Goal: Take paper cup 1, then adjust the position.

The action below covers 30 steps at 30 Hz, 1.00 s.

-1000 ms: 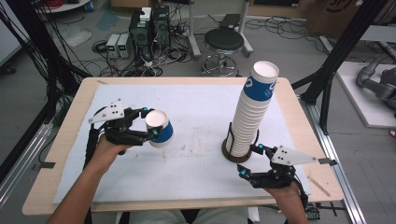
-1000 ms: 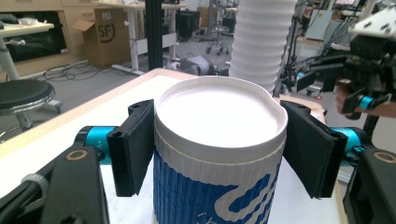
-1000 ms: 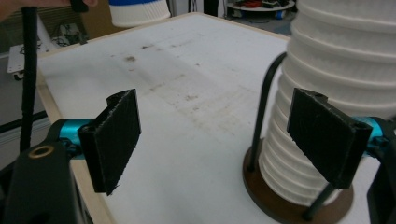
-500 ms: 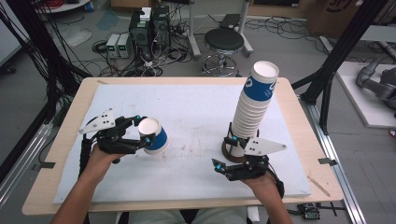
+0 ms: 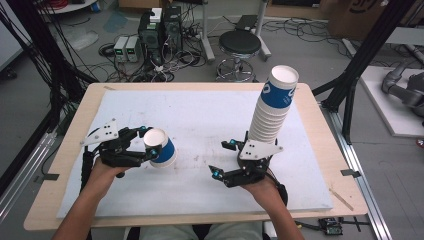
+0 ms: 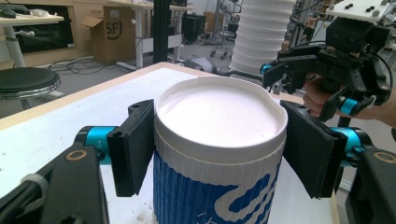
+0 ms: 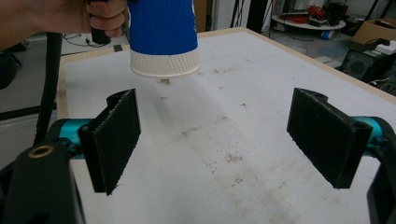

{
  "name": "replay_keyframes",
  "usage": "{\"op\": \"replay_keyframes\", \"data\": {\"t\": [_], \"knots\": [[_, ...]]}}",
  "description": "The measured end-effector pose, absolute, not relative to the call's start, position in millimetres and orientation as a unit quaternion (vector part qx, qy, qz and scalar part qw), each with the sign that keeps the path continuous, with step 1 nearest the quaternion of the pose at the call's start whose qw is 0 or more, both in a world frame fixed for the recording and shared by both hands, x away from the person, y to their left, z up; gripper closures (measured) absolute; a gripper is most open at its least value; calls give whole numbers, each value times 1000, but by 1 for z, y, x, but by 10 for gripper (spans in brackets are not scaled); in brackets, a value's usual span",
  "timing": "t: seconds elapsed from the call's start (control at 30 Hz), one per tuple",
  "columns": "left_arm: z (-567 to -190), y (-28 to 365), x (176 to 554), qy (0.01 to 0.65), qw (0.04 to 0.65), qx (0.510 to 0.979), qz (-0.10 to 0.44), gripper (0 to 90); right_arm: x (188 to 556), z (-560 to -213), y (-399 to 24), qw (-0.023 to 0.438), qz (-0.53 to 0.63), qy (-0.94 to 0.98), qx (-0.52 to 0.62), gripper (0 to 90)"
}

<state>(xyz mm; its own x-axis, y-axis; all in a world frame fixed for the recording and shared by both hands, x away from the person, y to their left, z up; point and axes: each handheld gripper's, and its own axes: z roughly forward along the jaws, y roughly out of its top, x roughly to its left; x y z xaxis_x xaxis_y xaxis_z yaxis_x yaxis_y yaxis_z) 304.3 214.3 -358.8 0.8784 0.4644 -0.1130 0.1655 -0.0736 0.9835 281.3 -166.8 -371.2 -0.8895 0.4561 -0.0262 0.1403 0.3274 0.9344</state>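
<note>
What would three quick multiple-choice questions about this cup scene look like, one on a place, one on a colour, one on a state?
1. Where does the cup stack stand?
A. on the table's right half
B. on the stool
C. on the floor

2. What colour is the band on the held cup?
A. red
B. blue
C. green

3. How do the right gripper jaws stand?
A. shut on a cup
B. shut on the stack
C. open, nothing between them

Answers:
1 A: the high view shows the stack on the table, right of the middle.
2 B: the left gripper view shows a blue ribbed band under the cup's white rim, clamped by the left gripper.
3 C: the right gripper view shows the two pads wide apart over bare table.
</note>
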Motion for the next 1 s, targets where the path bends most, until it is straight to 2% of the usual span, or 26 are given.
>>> {"op": "replay_keyframes", "data": {"t": [0.3, 1.0], "knots": [[-357, 215, 302, 213, 646, 724, 117, 297, 281, -372, -165, 137, 548, 804, 186, 177], [-360, 195, 296, 188, 644, 736, 86, 297, 281, -378, -148, 85, 556, 811, 159, 177]]}}
